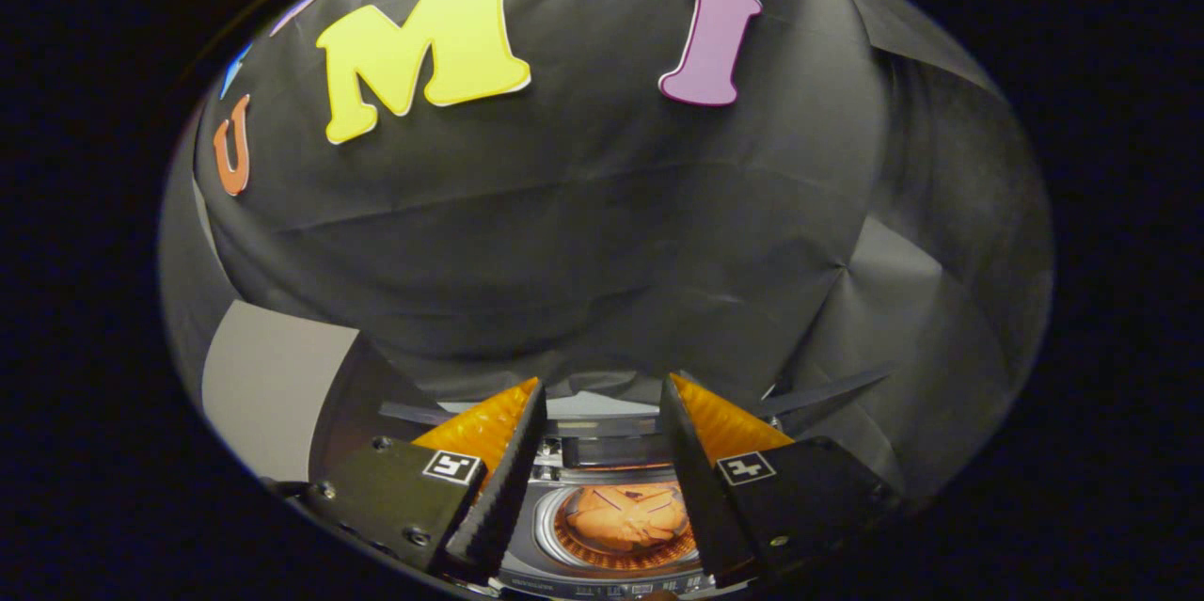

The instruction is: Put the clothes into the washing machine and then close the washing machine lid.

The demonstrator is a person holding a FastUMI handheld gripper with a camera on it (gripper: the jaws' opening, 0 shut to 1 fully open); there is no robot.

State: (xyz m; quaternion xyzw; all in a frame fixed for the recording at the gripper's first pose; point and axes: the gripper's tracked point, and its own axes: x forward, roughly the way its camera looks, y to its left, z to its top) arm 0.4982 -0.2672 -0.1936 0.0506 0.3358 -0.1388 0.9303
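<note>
1. Orange garment (625,518) is lying bunched inside the drum of the washing machine (527,556), showing between the fingers.
2. Gripper (602,403) is hanging above the opening, fingers spread apart, gripping nothing.
3. Lid (602,450) is standing raised just beyond the drum.

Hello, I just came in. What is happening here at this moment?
A person holds a handheld tool above a small washing machine. The tool is open and holds nothing. Between its fingers, below, the drum shows with orange clothes already inside. The lid looks still open, so closing it seems to be what remains.
</note>
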